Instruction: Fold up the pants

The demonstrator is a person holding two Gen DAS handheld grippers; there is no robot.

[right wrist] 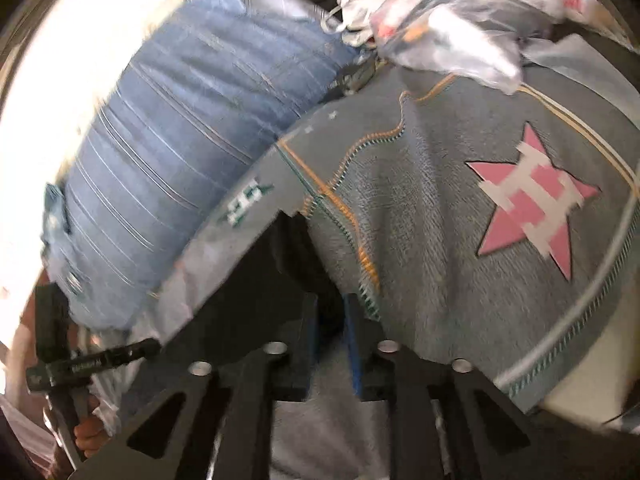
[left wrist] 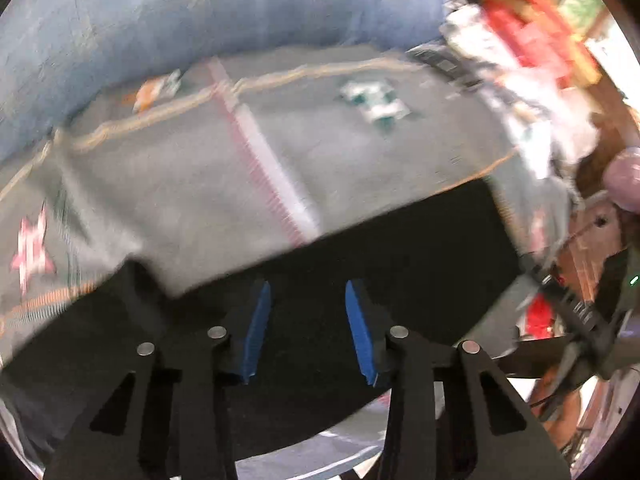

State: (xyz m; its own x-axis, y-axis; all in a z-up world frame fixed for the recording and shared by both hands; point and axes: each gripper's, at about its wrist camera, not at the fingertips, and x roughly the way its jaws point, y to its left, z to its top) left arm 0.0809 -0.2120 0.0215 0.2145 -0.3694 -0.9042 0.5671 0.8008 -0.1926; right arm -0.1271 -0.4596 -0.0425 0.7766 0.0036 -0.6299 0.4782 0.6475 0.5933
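Note:
The pants [left wrist: 380, 264] are black and lie on a grey bedspread [left wrist: 200, 168] with a pink star patch. In the left wrist view my left gripper [left wrist: 308, 292] is open, its blue pads [left wrist: 258, 320] apart just above the black cloth, with nothing between them. In the right wrist view my right gripper [right wrist: 330, 312] has its pads close together around a fold of black pants cloth [right wrist: 296, 248] at the edge of the grey bedspread [right wrist: 440, 240]. Both views are blurred.
A blue striped pillow [right wrist: 192, 152] lies along the far side, also in the left wrist view [left wrist: 160, 12]. Plastic bags with red items [right wrist: 440, 20] pile at the bed's end [left wrist: 520, 60]. The other gripper shows at left [right wrist: 80, 364].

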